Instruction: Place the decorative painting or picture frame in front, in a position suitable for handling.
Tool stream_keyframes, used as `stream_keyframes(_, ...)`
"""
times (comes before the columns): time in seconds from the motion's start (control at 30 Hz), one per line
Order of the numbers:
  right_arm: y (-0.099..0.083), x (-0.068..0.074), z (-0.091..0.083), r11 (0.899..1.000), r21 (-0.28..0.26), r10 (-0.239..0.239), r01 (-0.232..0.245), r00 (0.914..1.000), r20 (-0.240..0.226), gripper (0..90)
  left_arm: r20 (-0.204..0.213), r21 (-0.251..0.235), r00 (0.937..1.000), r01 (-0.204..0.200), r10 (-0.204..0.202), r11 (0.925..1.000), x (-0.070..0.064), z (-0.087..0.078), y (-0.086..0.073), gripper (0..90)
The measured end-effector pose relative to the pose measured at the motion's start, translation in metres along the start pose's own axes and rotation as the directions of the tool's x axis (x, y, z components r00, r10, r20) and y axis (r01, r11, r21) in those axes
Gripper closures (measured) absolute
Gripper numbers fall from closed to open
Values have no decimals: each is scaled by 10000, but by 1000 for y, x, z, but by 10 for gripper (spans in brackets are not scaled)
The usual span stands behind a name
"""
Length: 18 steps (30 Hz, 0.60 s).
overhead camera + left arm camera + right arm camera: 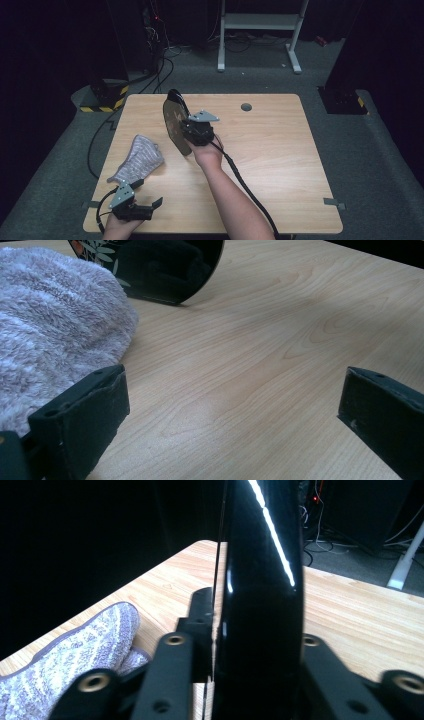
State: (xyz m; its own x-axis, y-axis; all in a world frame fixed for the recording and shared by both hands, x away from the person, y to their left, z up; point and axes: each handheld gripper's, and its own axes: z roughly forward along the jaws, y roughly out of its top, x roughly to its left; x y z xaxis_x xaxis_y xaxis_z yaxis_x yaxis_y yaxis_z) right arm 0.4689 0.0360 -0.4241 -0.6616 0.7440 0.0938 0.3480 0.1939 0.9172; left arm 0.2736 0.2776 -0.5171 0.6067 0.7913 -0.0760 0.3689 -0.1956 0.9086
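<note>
Nearest the table's front edge, about 7 o'clock from table centre: left gripper (150,209), jaws spread wide apart, nothing between them, low over the light wooden table (280,165). Just beyond it, toward 11 o'clock from that gripper: fluffy grey-lilac knitted cloth (136,161) lying flat on the wood; in the left gripper view the cloth (50,325) sits just beside the left-hand jaw. Farther back, near table centre: right gripper (192,129) clamped on the rim of a glossy black oval plate with a leaf pattern (175,122), held on edge, roughly upright, lower rim close to the tabletop. Contact with the wood cannot be judged.
</note>
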Motion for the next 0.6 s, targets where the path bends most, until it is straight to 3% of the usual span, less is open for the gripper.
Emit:
stream_keyframes(0.17,1,0,1,9996,-98,273,-274,9995,-165,805,-12,32,10000,-43,43,10000,1,1,0,10)
stream_keyframes(0.6,9,9,4,9999,-134,-49,47,9999,-130,809,22,22,10000,17,-17,10000,1,-1,-1,15)
